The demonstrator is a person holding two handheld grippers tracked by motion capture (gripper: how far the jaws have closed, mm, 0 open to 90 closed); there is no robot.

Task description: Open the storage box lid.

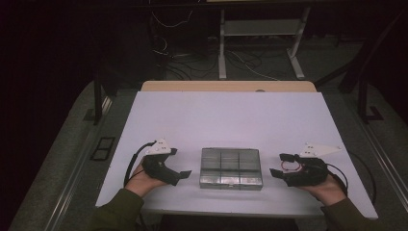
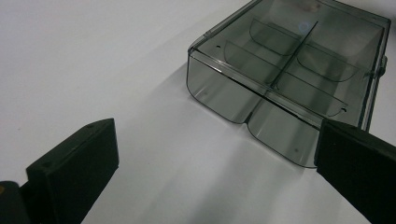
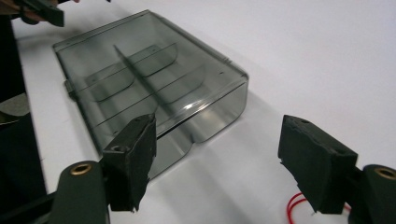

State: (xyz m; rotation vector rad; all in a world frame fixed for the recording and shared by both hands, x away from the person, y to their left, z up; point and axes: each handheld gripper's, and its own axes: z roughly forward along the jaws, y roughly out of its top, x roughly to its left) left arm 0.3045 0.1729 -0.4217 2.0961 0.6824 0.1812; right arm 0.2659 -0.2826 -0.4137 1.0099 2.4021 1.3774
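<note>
The clear compartment box (image 1: 231, 168) sits lid-shut at lower centre of the frame on the white counter (image 1: 221, 115); left tongs (image 1: 184, 174) and right tongs (image 1: 278, 164) flank it, both released; a one-sided push could likely skid the light box away.

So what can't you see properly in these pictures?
- Box, high view: too small and dim to tell whether anything lies in its compartments.
- Box, left gripper view: its far corner is cut off by the top edge, and the right jaw covers a near corner.
- Box, right gripper view: the left jaw hides part of its near wall.
- Left gripper, high view: too small to tell how its jaws stand.
</note>
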